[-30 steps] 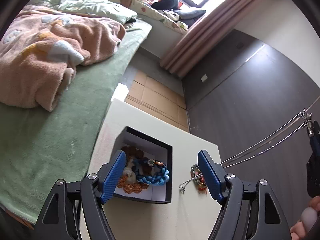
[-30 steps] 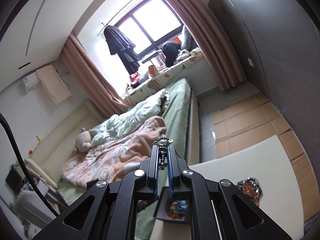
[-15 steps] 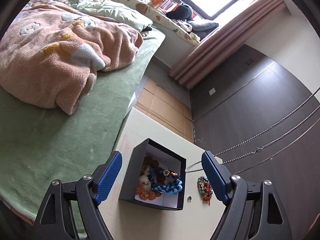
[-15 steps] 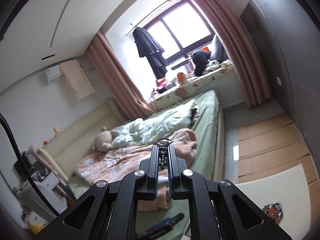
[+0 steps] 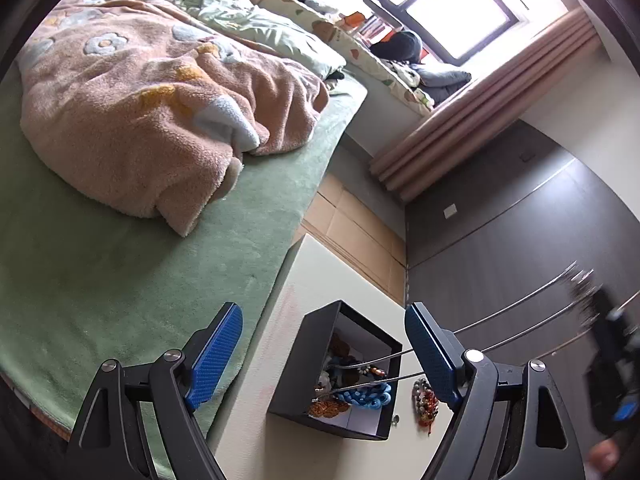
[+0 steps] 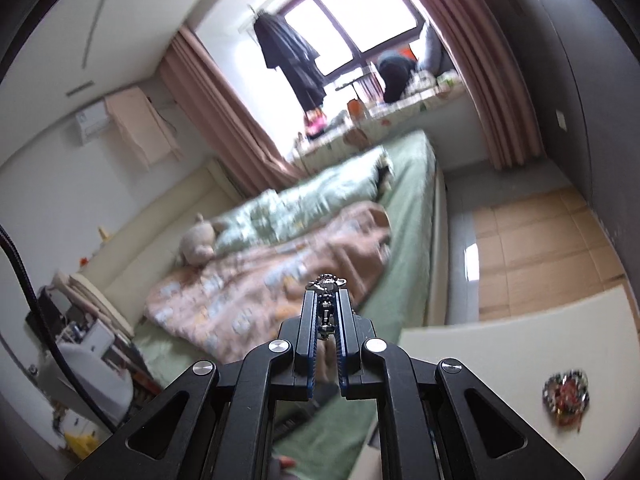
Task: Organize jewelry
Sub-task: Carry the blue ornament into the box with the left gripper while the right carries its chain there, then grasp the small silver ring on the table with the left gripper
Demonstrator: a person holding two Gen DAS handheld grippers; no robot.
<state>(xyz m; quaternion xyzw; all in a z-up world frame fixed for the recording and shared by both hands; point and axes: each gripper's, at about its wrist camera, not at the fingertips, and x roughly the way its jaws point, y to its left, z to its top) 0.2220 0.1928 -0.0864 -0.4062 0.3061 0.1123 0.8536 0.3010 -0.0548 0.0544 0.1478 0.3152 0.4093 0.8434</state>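
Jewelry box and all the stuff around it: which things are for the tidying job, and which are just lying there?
For the job:
- black box with bracelets inside
- silver chain, pinched in the right gripper, trailing into the box
- beaded bracelet on the table beside the box
- left gripper, open

Just lying about:
- pink blanket
- stuffed toy
- curtains

Bed (image 5: 120, 264) to my left, green sheet, peach blanket (image 5: 152, 120) heaped. Bright window (image 6: 360, 20), pink curtains (image 6: 492, 80). Dark grey wall (image 5: 520, 248), tan floor (image 6: 540, 248).
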